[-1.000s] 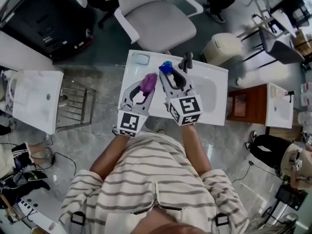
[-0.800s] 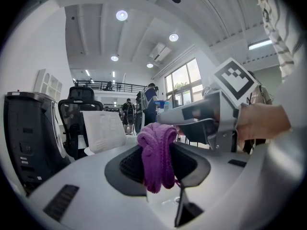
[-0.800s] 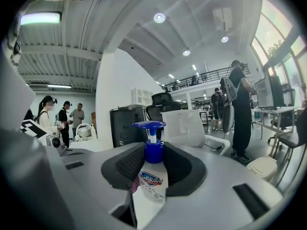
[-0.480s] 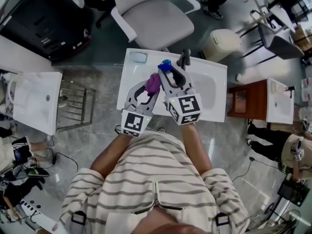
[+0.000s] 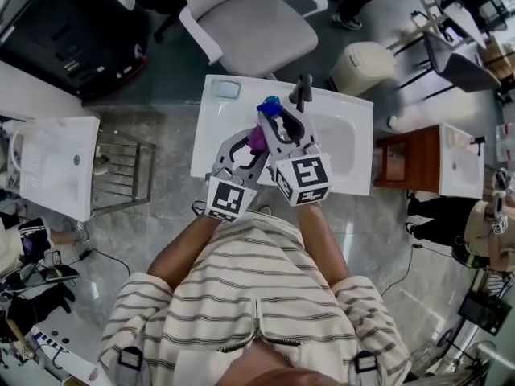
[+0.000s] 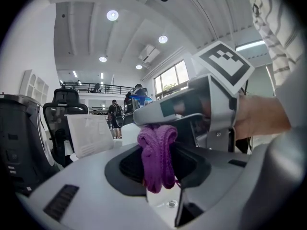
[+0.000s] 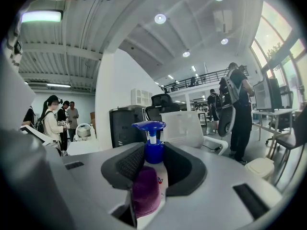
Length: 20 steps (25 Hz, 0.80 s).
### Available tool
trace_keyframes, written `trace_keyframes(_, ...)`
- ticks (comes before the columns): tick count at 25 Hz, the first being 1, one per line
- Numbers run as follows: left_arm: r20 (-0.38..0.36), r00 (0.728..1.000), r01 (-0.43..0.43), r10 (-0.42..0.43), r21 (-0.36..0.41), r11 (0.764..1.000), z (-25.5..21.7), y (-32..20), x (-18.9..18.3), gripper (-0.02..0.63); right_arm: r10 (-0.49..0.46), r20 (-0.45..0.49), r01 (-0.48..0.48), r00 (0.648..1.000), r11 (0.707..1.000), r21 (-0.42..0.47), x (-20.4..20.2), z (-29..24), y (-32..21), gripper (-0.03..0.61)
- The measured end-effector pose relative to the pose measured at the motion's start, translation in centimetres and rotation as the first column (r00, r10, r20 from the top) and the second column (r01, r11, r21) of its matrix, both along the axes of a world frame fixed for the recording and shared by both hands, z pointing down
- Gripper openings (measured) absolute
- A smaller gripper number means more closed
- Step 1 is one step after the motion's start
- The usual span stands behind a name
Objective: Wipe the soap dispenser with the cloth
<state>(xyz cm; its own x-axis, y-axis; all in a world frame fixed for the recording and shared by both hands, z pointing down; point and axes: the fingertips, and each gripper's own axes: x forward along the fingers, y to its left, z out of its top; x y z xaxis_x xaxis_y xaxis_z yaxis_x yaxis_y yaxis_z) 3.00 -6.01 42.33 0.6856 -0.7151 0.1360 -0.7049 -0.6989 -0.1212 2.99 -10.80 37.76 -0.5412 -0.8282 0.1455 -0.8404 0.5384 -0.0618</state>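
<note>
The soap dispenser (image 7: 151, 153), a white bottle with a blue pump (image 5: 269, 104), stands upright between the jaws of my right gripper (image 5: 275, 123), which is shut on its body over the white basin (image 5: 354, 147). My left gripper (image 5: 251, 145) is shut on a bunched purple cloth (image 6: 157, 156). It sits close against the right gripper's left side. In the right gripper view the cloth (image 7: 145, 191) lies against the bottle's lower left side, inside my right gripper (image 7: 149, 159). The bottle's lower part is hidden behind the cloth and jaws.
A black faucet (image 5: 303, 92) rises at the basin's back edge, just right of the pump. A pale soap dish (image 5: 226, 89) sits at the back left corner. A white office chair (image 5: 241, 22) stands behind the basin, a cream bin (image 5: 366, 67) to its right, a wire rack (image 5: 121, 167) to the left.
My left gripper has carried the purple cloth rightward, from apart on the left to right up against the right gripper and the dispenser. The right gripper and bottle have stayed put.
</note>
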Motion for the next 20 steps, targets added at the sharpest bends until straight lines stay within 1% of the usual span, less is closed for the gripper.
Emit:
trace_keyframes(9, 0.012, 0.999, -0.044, 0.044, 0.014, 0.999, 0.0, 0.1, 1.5, 0.129, 0.010, 0.000, -0.010, 1.000, 1.000, 0.007, 0.2, -0.5, 0.5, 0.133)
trace_keyframes(20, 0.026, 0.997, -0.077, 0.078, -0.019, 0.997, 1.5, 0.1, 2.7, 0.129, 0.026, 0.007, -0.026, 1.000, 1.000, 0.006, 1.2, -0.8, 1.0, 0.133)
